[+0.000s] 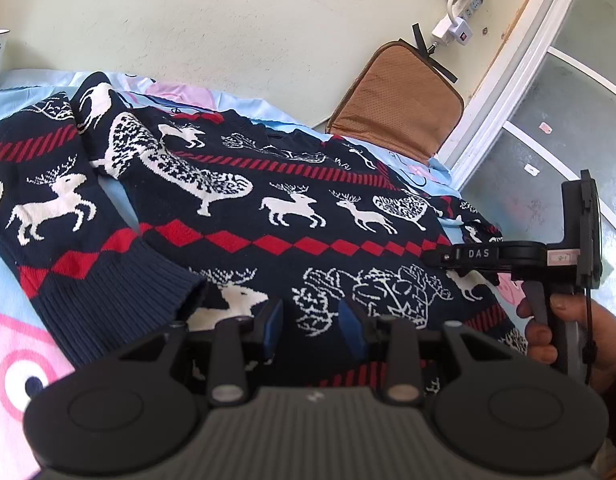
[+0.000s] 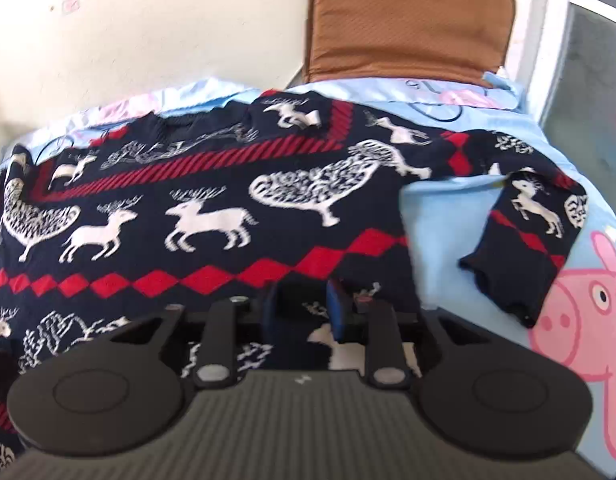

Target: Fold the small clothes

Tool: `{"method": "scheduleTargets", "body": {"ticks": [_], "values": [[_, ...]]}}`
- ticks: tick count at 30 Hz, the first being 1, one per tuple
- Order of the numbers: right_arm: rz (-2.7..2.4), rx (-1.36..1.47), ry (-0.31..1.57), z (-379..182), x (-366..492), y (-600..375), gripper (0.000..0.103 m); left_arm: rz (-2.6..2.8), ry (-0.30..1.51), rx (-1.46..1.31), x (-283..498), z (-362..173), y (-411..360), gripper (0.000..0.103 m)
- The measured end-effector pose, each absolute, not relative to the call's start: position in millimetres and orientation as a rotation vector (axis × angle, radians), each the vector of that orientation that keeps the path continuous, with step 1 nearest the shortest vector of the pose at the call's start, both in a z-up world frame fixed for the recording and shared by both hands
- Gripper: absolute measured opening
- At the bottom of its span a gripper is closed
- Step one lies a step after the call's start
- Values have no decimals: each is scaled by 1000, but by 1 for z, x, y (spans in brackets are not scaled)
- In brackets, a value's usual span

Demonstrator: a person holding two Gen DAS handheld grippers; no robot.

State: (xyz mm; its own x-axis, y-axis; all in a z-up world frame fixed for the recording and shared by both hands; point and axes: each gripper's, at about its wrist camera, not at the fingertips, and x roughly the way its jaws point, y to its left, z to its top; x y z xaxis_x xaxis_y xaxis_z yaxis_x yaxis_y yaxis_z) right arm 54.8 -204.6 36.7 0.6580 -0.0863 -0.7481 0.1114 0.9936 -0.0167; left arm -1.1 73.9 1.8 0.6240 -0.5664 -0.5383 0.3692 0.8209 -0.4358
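A navy knit sweater with white reindeer and red diamond bands lies spread flat on a light blue cartoon bedsheet. Its left sleeve lies bent down alongside the body. My left gripper hovers open over the sweater's lower hem, blue pads apart. The right gripper's body shows at the sweater's right edge in the left wrist view. In the right wrist view the sweater fills the middle, its right sleeve bent downward on the sheet. My right gripper is open above the lower right hem.
A brown cushion leans against the pale wall behind the bed; it also shows in the right wrist view. A power strip with plugs is taped to the wall. A white frame and frosted glass door stand at right.
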Motion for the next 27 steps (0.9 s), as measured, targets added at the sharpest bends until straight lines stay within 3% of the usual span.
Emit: {"method": "scheduleTargets", "body": {"ticks": [14,27], "values": [[-106,35,774,47,48,-203,34,-547,715,-297,-2,2,74,34],[-159,50,834,35,53,-220,36,-541,715,-316,0,2,77,35]]}}
